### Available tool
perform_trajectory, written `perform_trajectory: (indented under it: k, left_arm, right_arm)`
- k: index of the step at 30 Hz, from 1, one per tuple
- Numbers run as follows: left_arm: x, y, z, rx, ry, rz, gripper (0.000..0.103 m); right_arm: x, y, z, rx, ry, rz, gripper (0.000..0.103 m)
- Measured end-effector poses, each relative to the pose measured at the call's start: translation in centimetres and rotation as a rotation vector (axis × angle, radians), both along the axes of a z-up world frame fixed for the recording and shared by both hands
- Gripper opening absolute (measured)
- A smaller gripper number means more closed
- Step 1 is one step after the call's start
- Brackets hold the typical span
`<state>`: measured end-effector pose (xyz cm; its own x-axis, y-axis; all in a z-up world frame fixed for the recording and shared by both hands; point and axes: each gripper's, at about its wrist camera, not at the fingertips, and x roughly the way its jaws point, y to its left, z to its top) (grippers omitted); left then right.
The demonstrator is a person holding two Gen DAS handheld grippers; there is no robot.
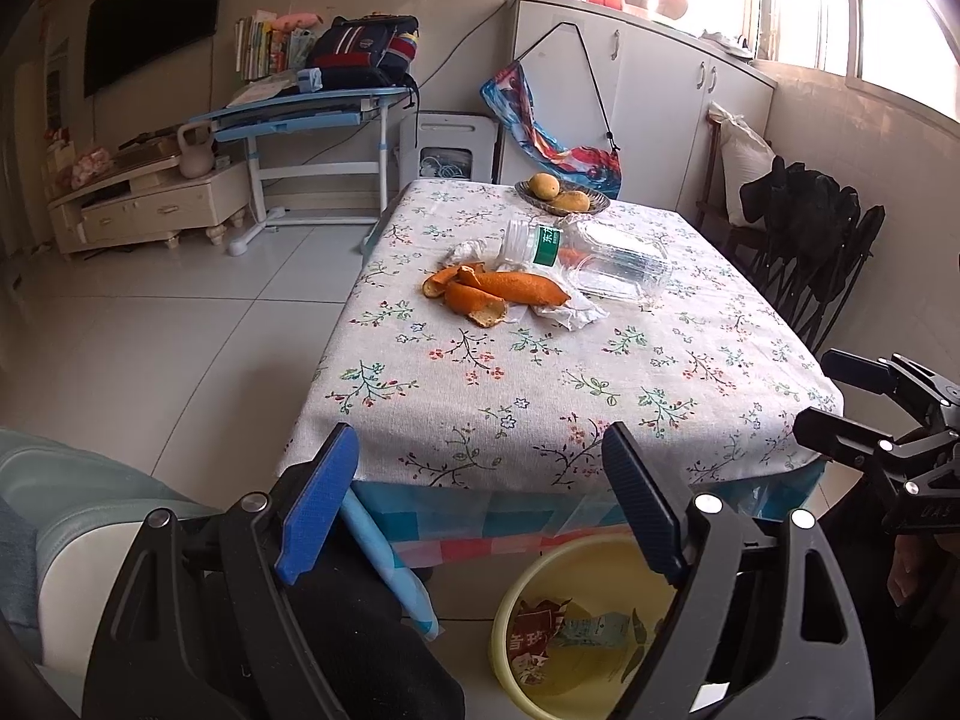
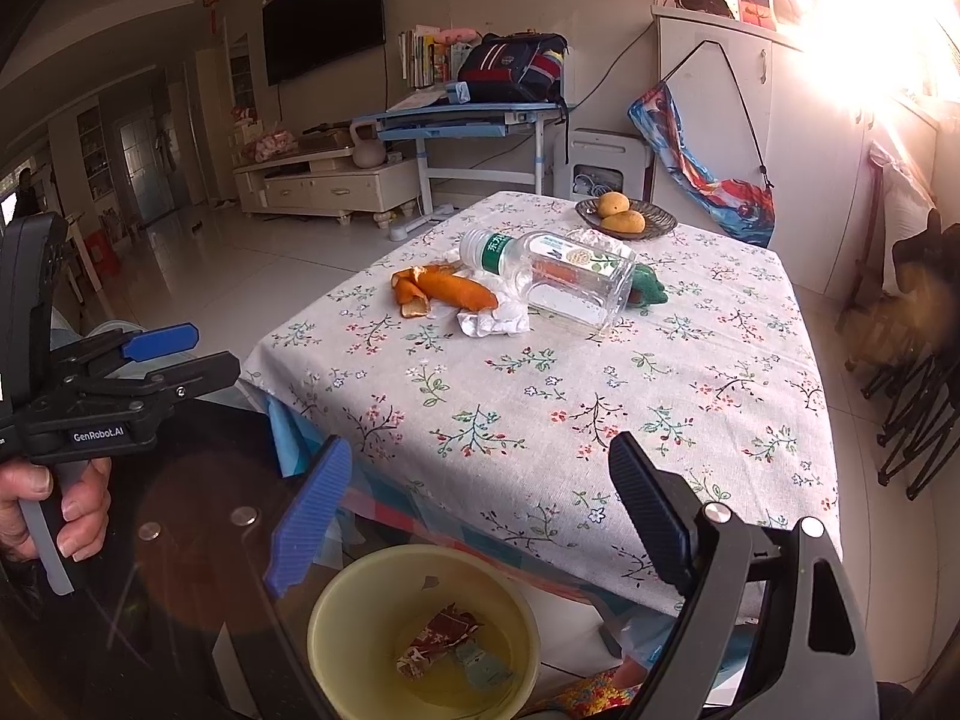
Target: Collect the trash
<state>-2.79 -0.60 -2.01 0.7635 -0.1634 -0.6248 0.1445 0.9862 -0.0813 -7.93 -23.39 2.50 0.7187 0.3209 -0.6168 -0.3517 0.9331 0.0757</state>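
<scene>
Orange peels (image 1: 489,294) (image 2: 444,291), crumpled white tissue (image 1: 564,315) (image 2: 495,318) and an empty clear plastic bottle (image 1: 591,261) (image 2: 558,276) on its side lie together on the floral tablecloth (image 1: 540,396) (image 2: 540,396). A green wrapper (image 2: 651,294) lies behind the bottle. A yellow bin (image 1: 522,588) (image 2: 336,606) with wrappers inside stands on the floor at the table's near edge. My left gripper (image 1: 480,504) is open and empty above the near edge. My right gripper (image 2: 480,510) is open and empty, also short of the trash; it shows at the right of the left wrist view (image 1: 840,402).
A dish with mangoes (image 1: 561,192) (image 2: 624,213) sits at the table's far end. Black folding chairs (image 1: 810,258) (image 2: 912,396) stand to the right, a white cabinet (image 1: 648,84) behind, a blue desk (image 1: 312,114) and TV stand (image 1: 150,198) to the left.
</scene>
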Motion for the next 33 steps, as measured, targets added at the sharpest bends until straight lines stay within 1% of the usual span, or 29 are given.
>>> perform_trajectory:
  k: [9, 33]
  left_arm:
    - [0.07, 0.45, 0.01, -0.018, 0.0, 0.0, 0.08]
    - [0.11, 0.41, -0.09, -0.017, 0.002, -0.002, 0.081]
  right_arm:
    - [0.05, 0.61, -0.3, -0.014, 0.008, 0.013, 0.084]
    - [0.03, 0.71, -0.2, -0.01, 0.006, 0.009, 0.084]
